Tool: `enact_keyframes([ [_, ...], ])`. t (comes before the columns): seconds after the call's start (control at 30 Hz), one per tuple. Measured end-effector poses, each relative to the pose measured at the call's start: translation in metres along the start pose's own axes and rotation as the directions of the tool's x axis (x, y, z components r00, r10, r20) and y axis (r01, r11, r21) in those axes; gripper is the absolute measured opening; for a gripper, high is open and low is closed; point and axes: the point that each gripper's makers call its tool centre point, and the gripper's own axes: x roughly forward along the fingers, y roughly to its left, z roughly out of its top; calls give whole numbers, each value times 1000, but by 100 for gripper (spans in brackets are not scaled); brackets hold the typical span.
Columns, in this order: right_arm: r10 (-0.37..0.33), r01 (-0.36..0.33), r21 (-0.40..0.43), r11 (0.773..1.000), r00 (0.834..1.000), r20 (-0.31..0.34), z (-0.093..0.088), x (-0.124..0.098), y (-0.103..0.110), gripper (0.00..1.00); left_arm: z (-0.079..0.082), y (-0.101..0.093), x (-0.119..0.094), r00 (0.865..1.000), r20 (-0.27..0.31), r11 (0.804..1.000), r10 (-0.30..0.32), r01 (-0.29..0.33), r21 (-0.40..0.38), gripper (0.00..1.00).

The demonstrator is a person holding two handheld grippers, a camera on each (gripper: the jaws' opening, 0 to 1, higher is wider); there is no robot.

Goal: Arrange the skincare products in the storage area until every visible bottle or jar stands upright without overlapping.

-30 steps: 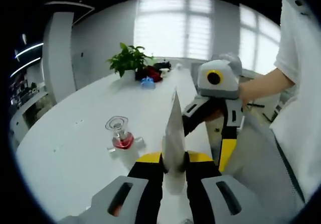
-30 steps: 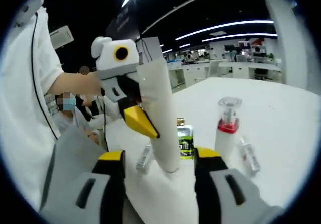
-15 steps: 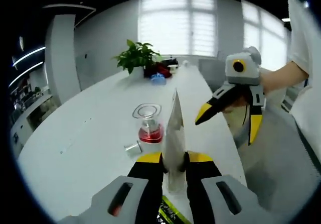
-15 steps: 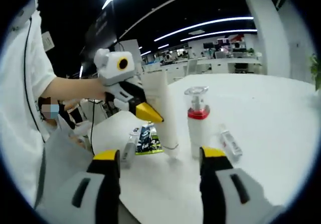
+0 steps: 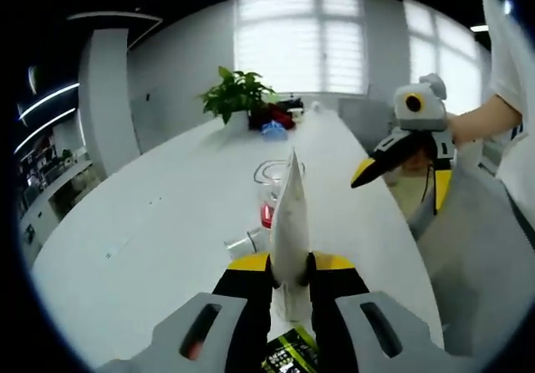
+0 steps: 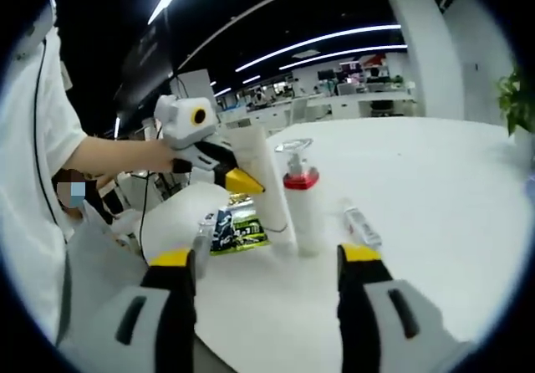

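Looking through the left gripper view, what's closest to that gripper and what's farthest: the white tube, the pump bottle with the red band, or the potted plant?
1. White tube, clamped between its jaws.
2. Pump bottle, just behind the tube, mid-table.
3. Potted plant, at the table's far end by the window.

A long white bench runs away toward a bright window with blinds at 12 o'clock in the left gripper view. At the bench's far end stands a green potted plant, with a red item and a blue item just beside it at its 4 o'clock. In the right gripper view, ceiling light strips stretch over distant office desks, and green leaves show at 3 o'clock.
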Motion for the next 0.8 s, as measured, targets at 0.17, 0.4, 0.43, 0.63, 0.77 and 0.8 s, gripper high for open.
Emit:
enact_keyframes([
  [0.17, -11, 11, -3, 1000, 1000, -1, 1, -3, -4, 69, -6, 5, 4, 1000, -9, 1000, 4, -4, 4, 13],
  [0.4, -25, 25, 9, 1000, 1000, -4, -2, -6, -7, 70, -3, 8, 4, 1000, 15, 1000, 1, -1, -19, 13],
  [0.43, -26, 26, 9, 1000, 1000, -6, -3, -6, -7, 70, -3, 8, 5, 1000, 16, 1000, -1, 1, -19, 13],
  [0.63, -29, 29, 16, 999, 1000, -7, -4, -7, -6, 70, -3, 9, 6, 1000, 13, 1000, -15, 15, -21, 14],
  [0.77, -30, 30, 13, 999, 1000, -7, -3, -8, -7, 70, -3, 9, 6, 1000, 3, 1000, -25, 25, -13, 15],
  [0.8, -31, 31, 14, 999, 1000, -6, -3, -8, -7, 70, -3, 9, 7, 1000, 0, 1000, -26, 26, -11, 15],
])
